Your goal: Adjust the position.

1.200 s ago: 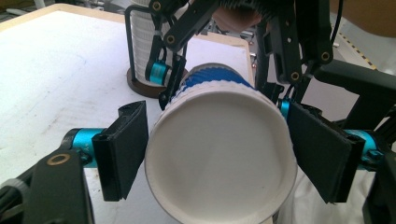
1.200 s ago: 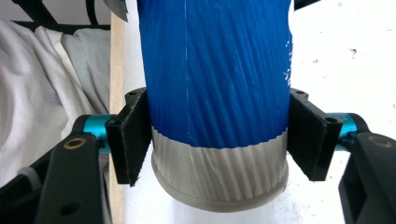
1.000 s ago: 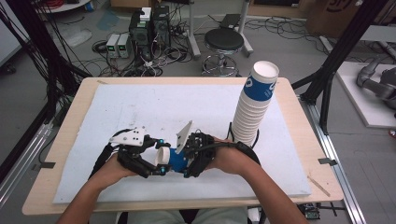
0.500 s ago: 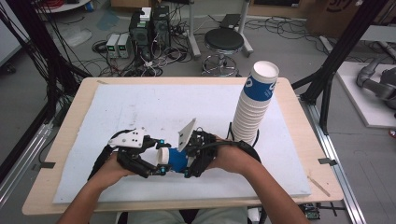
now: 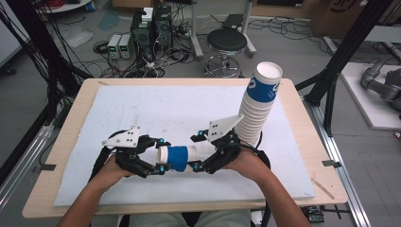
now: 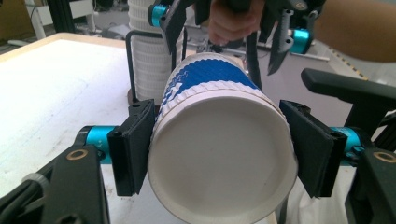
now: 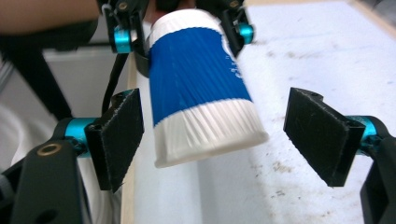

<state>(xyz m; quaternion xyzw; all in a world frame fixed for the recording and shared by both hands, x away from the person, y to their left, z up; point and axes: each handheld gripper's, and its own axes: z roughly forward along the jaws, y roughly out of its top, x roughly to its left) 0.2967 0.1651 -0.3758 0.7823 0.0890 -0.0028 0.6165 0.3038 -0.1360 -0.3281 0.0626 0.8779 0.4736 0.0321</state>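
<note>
Grey floor [image 5: 293,52] all around, cable mess and black boxes [image 5: 151,26] at 11 o'clock, a round stool [image 5: 227,42] at 12, black frame legs [image 5: 338,61] at 2.

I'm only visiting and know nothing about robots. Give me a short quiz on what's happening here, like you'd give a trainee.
1. Which claw is clamped on the blue-and-white cup?
A) the left claw
B) the right claw
C) neither
2. True or false: the tall cup stack lies on its side.
3. Fill in: the held cup's closed base faces the ___ claw.

Key:
1. A. The left claw's pads press the cup's sides, while the right claw's jaws stand apart around its open end.
2. False. It stands upright, leaning a little.
3. left
</note>
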